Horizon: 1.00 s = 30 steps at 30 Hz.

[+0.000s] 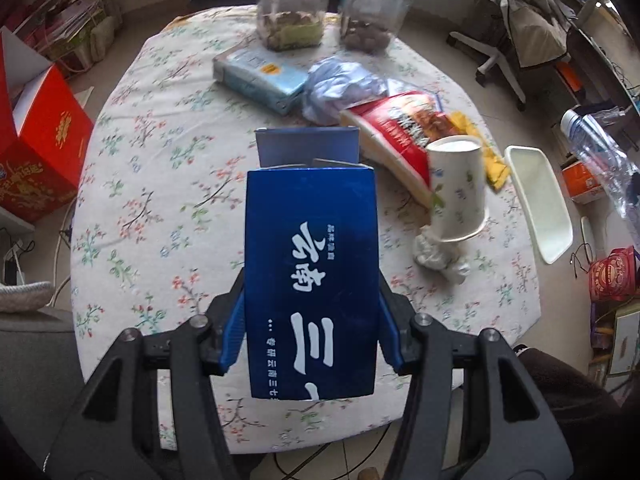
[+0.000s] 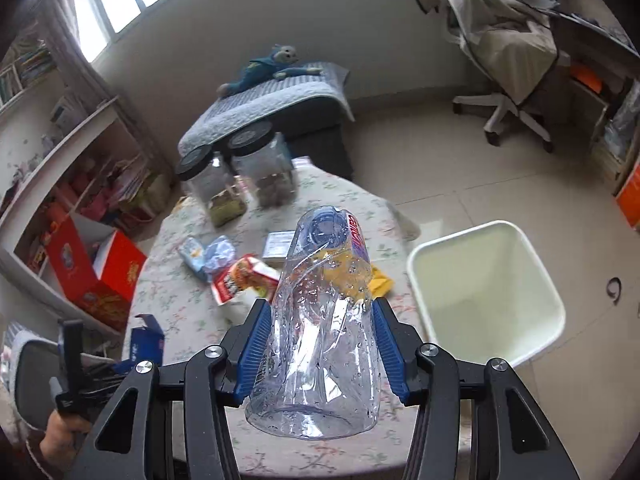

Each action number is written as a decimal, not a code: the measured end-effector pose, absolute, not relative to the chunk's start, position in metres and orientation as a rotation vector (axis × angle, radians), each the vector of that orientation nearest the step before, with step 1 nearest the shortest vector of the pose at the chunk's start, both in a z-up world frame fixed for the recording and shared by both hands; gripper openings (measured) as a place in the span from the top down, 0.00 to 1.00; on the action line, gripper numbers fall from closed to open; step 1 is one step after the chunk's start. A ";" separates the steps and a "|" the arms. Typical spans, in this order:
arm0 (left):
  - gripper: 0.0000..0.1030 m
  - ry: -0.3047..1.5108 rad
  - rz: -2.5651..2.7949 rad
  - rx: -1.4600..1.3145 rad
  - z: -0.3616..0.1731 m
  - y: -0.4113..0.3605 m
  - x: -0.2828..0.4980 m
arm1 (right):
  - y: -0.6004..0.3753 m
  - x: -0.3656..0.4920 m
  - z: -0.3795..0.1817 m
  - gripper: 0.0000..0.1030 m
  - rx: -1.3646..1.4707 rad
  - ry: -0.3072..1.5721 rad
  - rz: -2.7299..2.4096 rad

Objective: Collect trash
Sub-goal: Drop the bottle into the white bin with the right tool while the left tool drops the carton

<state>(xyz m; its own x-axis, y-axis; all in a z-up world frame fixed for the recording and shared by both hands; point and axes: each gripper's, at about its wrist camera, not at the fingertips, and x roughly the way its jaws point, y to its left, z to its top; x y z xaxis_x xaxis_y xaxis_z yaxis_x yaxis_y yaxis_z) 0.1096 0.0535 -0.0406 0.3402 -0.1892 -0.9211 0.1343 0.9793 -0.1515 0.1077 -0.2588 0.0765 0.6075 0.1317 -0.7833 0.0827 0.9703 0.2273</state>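
My left gripper (image 1: 311,280) is shut on a blue carton (image 1: 311,272) with white characters, its top flap open, held above the floral table (image 1: 160,184). My right gripper (image 2: 318,312) is shut on a crushed clear plastic bottle (image 2: 320,320), held above the table's right side. The bottle also shows in the left wrist view (image 1: 596,144), and the carton in the right wrist view (image 2: 146,344). A white trash bin (image 2: 488,292) stands on the floor right of the table. On the table lie a paper cup (image 1: 456,188), crumpled tissue (image 1: 438,258), a red snack bag (image 1: 400,128) and a yellow wrapper (image 1: 494,160).
Two clear jars (image 1: 296,4) with dark lids stand at the table's far edge. A tissue pack (image 1: 260,76) and a crumpled bluish bag (image 1: 340,88) lie near them. A red box (image 1: 40,148) stands on the floor at left. An office chair (image 2: 500,52) stands at back right.
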 end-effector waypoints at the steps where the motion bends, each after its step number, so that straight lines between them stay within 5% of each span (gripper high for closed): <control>1: 0.44 1.194 -0.234 -0.051 -0.035 0.042 0.112 | -0.274 0.107 0.074 0.49 0.262 0.923 -0.006; 10: 0.44 1.162 -0.471 -0.024 -0.006 -0.073 0.123 | -0.380 0.099 0.012 0.48 0.489 1.033 -0.216; 19: 0.44 1.185 -0.614 0.114 -0.032 -0.181 0.142 | -0.419 0.101 -0.026 0.45 0.611 1.060 -0.268; 30: 0.44 1.213 -0.674 0.195 -0.052 -0.264 0.154 | -0.463 0.067 -0.004 0.36 0.633 1.028 -0.398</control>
